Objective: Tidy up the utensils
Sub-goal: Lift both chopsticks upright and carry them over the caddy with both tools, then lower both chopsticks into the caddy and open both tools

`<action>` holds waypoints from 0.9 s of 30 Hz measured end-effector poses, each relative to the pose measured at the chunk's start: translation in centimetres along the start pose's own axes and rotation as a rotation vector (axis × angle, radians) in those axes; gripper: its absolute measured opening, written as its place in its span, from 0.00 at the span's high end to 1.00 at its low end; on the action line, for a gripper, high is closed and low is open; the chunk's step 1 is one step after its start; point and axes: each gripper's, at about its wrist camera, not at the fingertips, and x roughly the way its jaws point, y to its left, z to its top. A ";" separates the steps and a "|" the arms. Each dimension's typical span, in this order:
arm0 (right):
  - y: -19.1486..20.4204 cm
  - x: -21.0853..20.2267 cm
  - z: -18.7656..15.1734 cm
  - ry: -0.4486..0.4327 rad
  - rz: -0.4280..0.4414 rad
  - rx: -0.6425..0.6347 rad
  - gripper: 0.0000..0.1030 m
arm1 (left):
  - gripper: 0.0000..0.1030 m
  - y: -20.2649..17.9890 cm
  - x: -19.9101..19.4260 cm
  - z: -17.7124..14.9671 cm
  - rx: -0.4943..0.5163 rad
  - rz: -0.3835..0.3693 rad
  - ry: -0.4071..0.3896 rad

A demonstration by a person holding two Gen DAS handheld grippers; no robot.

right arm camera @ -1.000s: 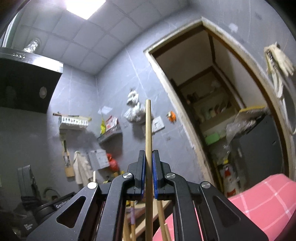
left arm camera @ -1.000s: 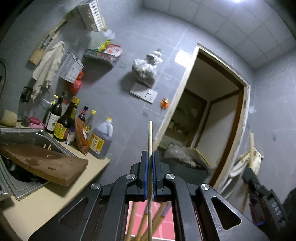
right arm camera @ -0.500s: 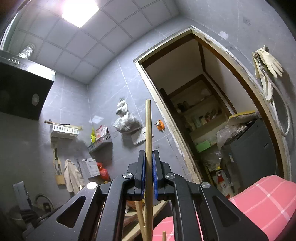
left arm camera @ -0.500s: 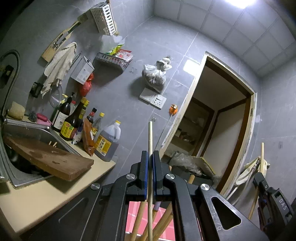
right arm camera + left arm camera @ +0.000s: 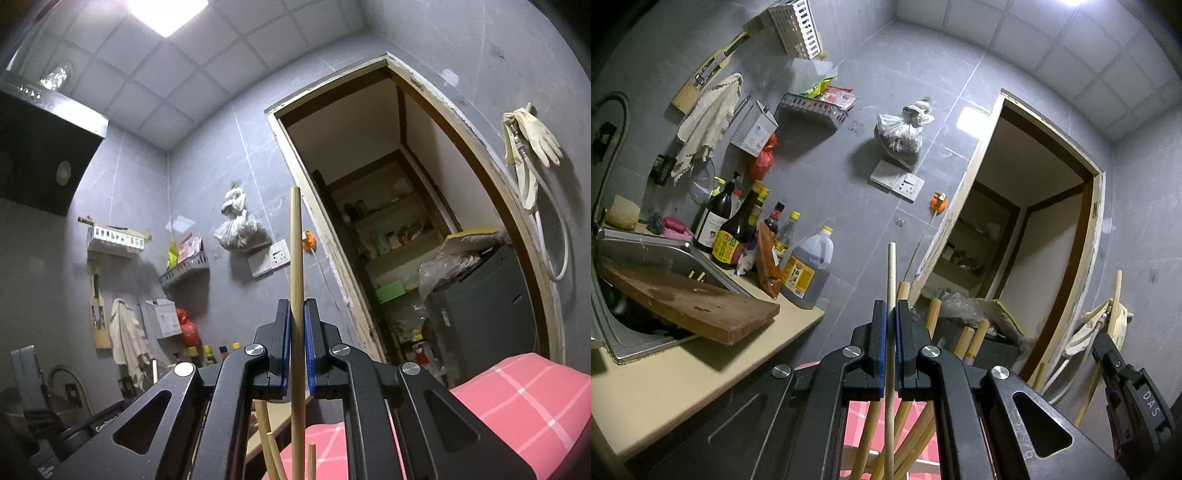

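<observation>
In the left wrist view my left gripper (image 5: 891, 321) is shut on a thin pale chopstick (image 5: 891, 273) that stands upright between its blue pads. Several thicker wooden chopsticks (image 5: 971, 343) fan out below and behind its fingers, over a pink checked cloth (image 5: 857, 406). My right gripper (image 5: 1108, 354) shows at the right edge of that view with its own stick (image 5: 1117, 291). In the right wrist view my right gripper (image 5: 296, 321) is shut on an upright wooden chopstick (image 5: 296, 240). More stick ends (image 5: 271, 446) poke up beneath it.
A beige counter (image 5: 665, 387) at left carries a steel sink (image 5: 635, 251), a wooden cutting board (image 5: 690, 302) and several sauce bottles (image 5: 809, 273). Racks and a bag hang on the grey wall. An open doorway (image 5: 388, 229) lies ahead. A pink checked cloth (image 5: 517, 398) is at the lower right.
My left gripper has sunk a little, and tops of the thicker wooden sticks now show behind its fingers. The right gripper has turned slightly. Both still clamp their chopsticks.
</observation>
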 end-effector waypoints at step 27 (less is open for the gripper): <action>1.3 0.0 -2.4 0.081 -0.015 -0.083 0.95 | 0.97 -1.0 -0.5 -3.3 0.118 -0.011 0.059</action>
